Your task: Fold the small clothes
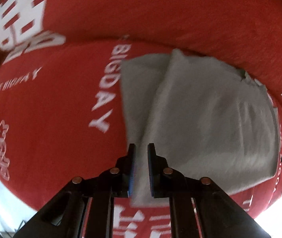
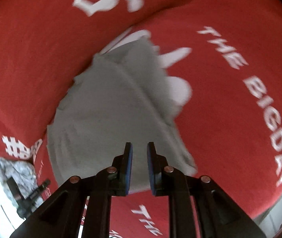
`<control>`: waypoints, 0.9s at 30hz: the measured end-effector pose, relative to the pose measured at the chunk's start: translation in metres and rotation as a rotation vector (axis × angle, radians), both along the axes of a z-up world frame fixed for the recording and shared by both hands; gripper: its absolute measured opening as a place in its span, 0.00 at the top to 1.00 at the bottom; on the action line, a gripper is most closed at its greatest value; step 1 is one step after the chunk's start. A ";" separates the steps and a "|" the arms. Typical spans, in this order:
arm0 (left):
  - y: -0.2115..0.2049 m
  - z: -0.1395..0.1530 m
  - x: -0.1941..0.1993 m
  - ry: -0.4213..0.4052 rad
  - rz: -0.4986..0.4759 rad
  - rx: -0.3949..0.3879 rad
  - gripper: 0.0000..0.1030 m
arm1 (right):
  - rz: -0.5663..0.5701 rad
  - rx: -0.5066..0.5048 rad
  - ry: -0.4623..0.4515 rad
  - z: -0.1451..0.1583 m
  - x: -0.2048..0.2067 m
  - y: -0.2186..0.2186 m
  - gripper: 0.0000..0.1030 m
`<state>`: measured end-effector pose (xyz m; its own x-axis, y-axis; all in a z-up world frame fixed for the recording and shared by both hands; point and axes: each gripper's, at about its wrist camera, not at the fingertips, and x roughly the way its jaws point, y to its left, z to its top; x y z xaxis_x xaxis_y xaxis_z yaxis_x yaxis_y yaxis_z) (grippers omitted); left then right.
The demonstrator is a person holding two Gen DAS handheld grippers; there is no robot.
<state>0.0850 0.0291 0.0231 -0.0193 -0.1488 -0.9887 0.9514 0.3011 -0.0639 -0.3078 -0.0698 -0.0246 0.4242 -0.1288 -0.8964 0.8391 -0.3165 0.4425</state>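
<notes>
- The left hand-held gripper (image 1: 141, 148) is clamped on a corner of the grey garment (image 1: 200, 109); a strip of cloth runs down between its blue pads (image 1: 132, 170).
- The right hand-held gripper (image 2: 139, 148) stands over the near edge of the grey garment (image 2: 109, 109). Its jaws are narrowly apart, and whether they pinch cloth cannot be told from here.
- The garment hangs partly raised off the red cloth (image 1: 51, 99), a crease running up its middle, with its far edge near a ridge in that cloth.
- To fold well, I would keep both corners level and taut, carry them over to the far edge together, and lay them down square before letting go.
- The red cloth, printed with white characters and "THE BIGDAY", lies under and all round the garment.
- Left of the garment, a crumpled patterned cloth (image 2: 18, 170) sits at the red cloth's edge; beyond it lies a bright, pale area.
</notes>
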 end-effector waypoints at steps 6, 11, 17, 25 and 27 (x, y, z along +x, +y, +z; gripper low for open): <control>-0.036 -0.039 -0.016 -0.034 -0.057 0.056 0.88 | 0.032 0.070 0.038 -0.032 0.015 -0.009 0.68; -0.037 -0.040 -0.020 -0.044 -0.107 0.064 0.88 | -0.045 0.080 0.003 -0.034 -0.005 0.004 0.67; -0.031 -0.030 -0.030 -0.024 -0.149 0.105 0.88 | -0.080 0.059 -0.092 -0.014 -0.009 0.025 0.21; -0.008 -0.015 -0.052 0.013 -0.186 0.173 0.88 | -0.098 0.090 -0.150 -0.007 0.014 0.056 0.21; -0.001 -0.011 -0.057 0.011 -0.200 0.165 0.88 | -0.109 0.100 -0.161 -0.007 0.018 0.062 0.21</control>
<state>0.0276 0.0278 0.0124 -0.0434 0.0220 -0.9988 0.9927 0.1139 -0.0406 -0.2894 -0.0075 -0.0313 0.5514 -0.0951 -0.8288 0.7186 -0.4504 0.5298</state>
